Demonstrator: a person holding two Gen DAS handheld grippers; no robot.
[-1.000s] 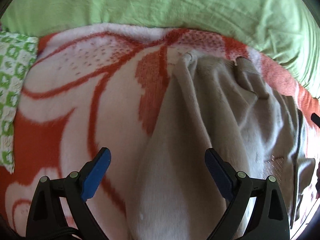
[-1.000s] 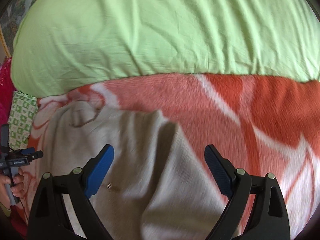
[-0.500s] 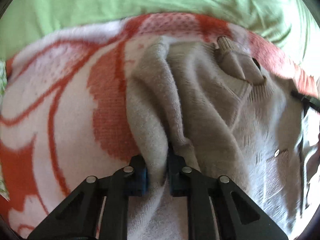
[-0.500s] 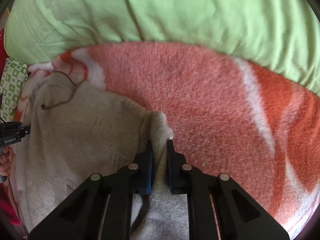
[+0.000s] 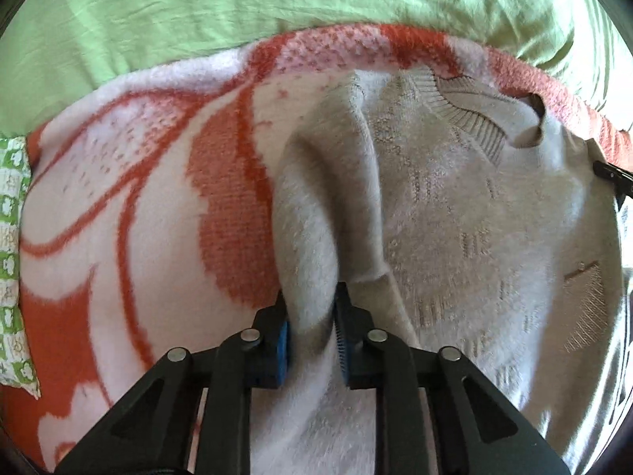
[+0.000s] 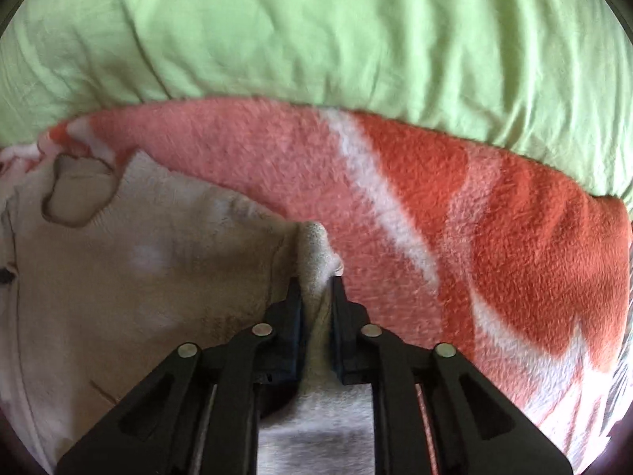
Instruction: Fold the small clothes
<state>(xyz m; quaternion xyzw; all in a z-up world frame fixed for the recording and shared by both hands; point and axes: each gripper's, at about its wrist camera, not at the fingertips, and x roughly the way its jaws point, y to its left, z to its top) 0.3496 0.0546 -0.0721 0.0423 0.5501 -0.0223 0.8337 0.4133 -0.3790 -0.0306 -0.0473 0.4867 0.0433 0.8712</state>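
Note:
A small beige knit sweater (image 5: 455, 206) lies on an orange and white blanket (image 5: 130, 198), its ribbed neckline (image 5: 467, 114) toward the far side. My left gripper (image 5: 311, 301) is shut on a raised fold of the sweater's left edge. In the right wrist view the sweater (image 6: 138, 269) spreads to the left, and my right gripper (image 6: 316, 281) is shut on a pinched fold of its right edge. The other gripper's tip (image 5: 611, 172) shows at the right edge of the left wrist view.
A light green sheet (image 6: 316, 31) covers the bed beyond the blanket (image 6: 455, 206) and also shows in the left wrist view (image 5: 277, 0). A green and white patterned cloth (image 5: 12, 261) lies at the far left.
Both grippers went from wide open to shut on folds of the sweater's side edges. The sweater is now spread flatter between them, with the neckline in fuller view.

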